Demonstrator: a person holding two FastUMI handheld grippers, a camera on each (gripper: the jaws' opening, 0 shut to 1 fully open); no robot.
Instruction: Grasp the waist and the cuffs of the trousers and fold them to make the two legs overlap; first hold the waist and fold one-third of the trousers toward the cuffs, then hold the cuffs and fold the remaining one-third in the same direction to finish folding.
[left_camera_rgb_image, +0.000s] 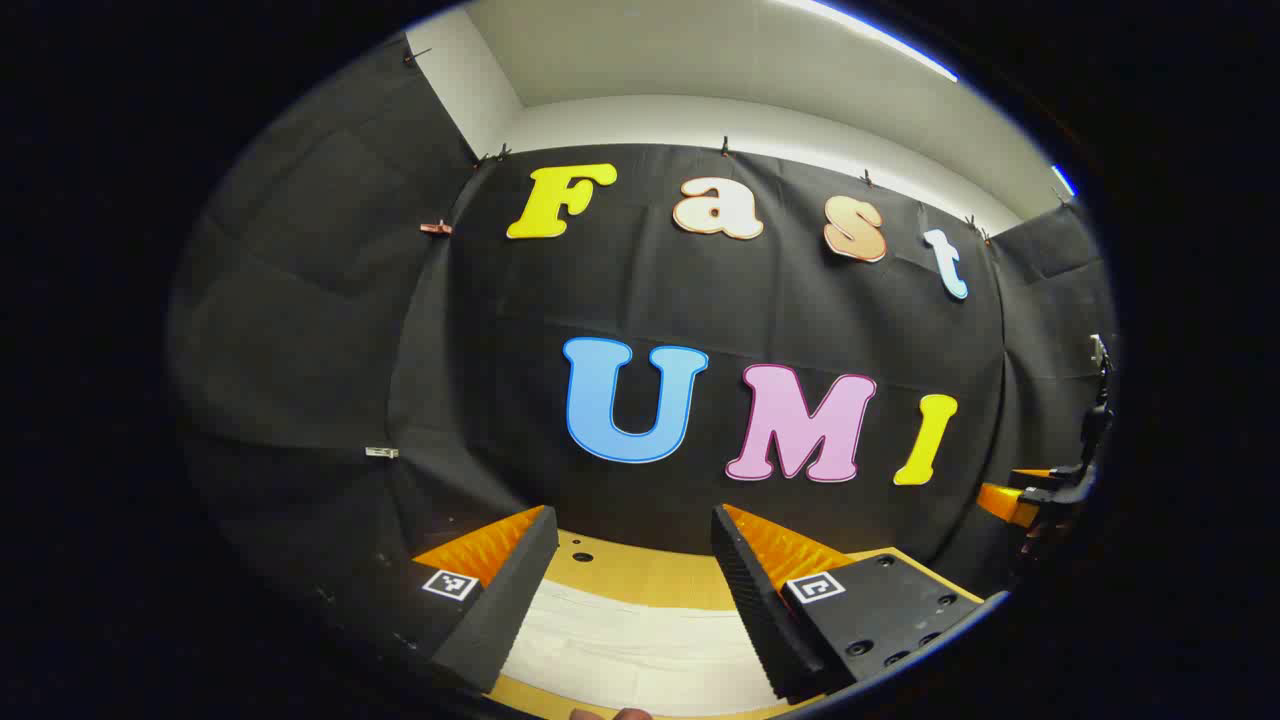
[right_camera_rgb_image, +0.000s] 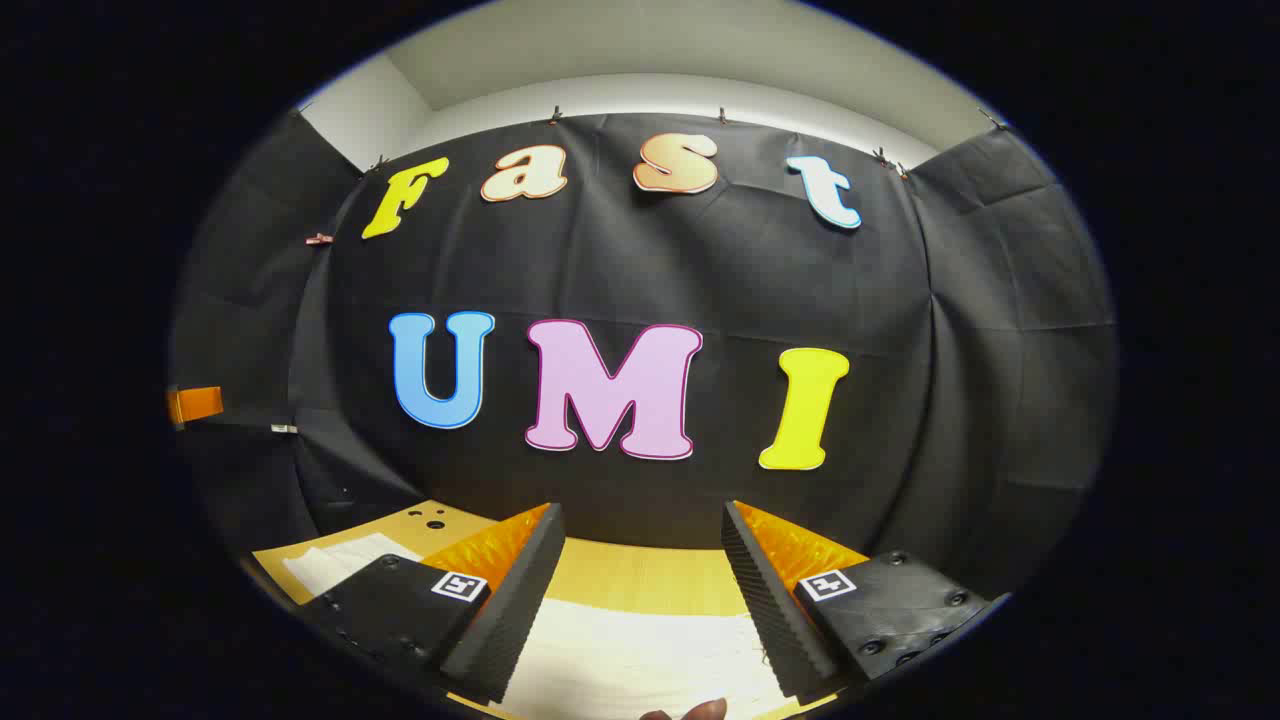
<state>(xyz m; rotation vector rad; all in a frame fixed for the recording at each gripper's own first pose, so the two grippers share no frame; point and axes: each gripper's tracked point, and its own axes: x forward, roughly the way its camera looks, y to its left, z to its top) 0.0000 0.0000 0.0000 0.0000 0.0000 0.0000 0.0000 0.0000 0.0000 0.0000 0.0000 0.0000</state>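
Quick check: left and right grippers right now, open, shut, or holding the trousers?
Left gripper: open, holding nothing, above the white trousers on the table.
Right gripper: open, holding nothing, above the trousers.

The trousers (left_camera_rgb_image: 640, 640) lie on the tabletop (left_camera_rgb_image: 640, 575) (wall behind it), below both parted tongs (right_camera_rgb_image: 640, 590).

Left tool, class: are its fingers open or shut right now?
Open. In the left gripper view the left tool has its fingers spread wide apart, with the white trousers on the wooden table showing between them, ungripped.
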